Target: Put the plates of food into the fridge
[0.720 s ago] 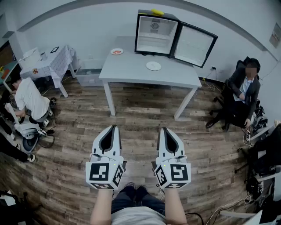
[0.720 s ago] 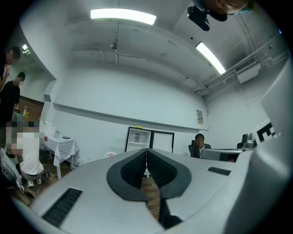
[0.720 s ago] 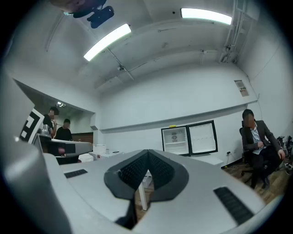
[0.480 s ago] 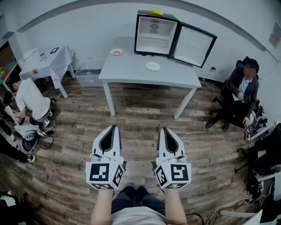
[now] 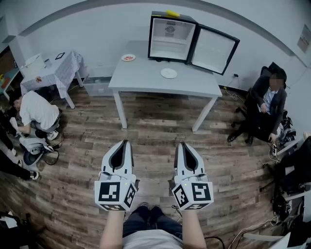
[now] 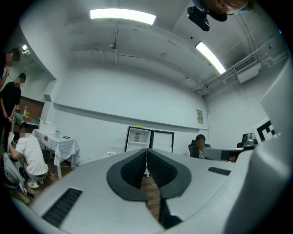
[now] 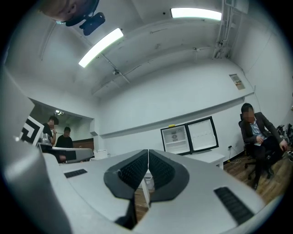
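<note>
White plastic shells cover both claws, and each carries a cube with black-and-white square markers facing the head camera. The left claw [image 5: 126,142] [image 6: 146,150] has its ribbed black pads pressed together at the tips with nothing between them. The right claw [image 5: 182,144] [image 7: 148,151] is closed and empty in the same way. Both are held level, side by side, above the wood-plank floor [image 5: 160,126] and point toward the counter [image 5: 146,80].

A black mini fridge [image 5: 171,38] stands at the back of the grey counter with its door [image 5: 214,48] swung open to the right. A round label [image 5: 169,28] sits on its inner back wall, but the print is too small to read. A yellow object [image 5: 173,13] lies on top of the fridge.

Two plates rest on the counter, well apart from both claws. The plate with reddish food [image 5: 128,57] lies at the back left, near the fridge's left side. The pale plate [image 5: 169,73] lies just in front of the fridge opening, and its contents cannot be made out. A wall notice [image 6: 200,116] appears in the left gripper view, its writing illegible.

A seated person [image 5: 266,104] is at the right, and another person [image 5: 36,111] bends over at the left beside a side table with a checked cloth [image 5: 56,68].
</note>
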Available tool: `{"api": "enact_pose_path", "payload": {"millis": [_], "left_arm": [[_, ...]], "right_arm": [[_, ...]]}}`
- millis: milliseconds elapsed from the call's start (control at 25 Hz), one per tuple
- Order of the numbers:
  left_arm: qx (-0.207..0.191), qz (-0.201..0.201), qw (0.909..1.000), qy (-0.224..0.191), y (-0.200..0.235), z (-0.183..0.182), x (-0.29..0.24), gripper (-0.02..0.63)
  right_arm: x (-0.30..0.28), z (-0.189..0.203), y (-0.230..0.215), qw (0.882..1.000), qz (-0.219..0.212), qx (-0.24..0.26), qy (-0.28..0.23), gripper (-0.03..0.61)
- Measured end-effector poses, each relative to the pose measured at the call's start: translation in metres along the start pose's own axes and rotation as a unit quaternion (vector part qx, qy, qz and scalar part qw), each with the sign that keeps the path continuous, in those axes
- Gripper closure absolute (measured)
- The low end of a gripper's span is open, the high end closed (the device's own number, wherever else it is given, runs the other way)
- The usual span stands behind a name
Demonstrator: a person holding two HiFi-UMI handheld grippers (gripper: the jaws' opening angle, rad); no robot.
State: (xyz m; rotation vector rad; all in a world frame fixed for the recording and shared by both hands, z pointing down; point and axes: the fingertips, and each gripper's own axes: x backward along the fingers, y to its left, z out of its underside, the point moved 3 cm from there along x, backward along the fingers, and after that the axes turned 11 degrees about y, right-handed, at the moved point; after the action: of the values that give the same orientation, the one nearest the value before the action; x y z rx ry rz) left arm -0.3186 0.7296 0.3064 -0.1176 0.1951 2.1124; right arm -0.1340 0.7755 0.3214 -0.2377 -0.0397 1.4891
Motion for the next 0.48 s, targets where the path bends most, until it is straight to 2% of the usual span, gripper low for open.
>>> {"api": "enact_pose_path", "payload": {"millis": [480], "left_arm": [[0.031,0.008,0.9992,0.024,-0.036,0.024,-0.030,0.604]], "right_arm": [[0.003,0.013,-0.053,1.000,0.002,-0.009,0.021,0.563]]}}
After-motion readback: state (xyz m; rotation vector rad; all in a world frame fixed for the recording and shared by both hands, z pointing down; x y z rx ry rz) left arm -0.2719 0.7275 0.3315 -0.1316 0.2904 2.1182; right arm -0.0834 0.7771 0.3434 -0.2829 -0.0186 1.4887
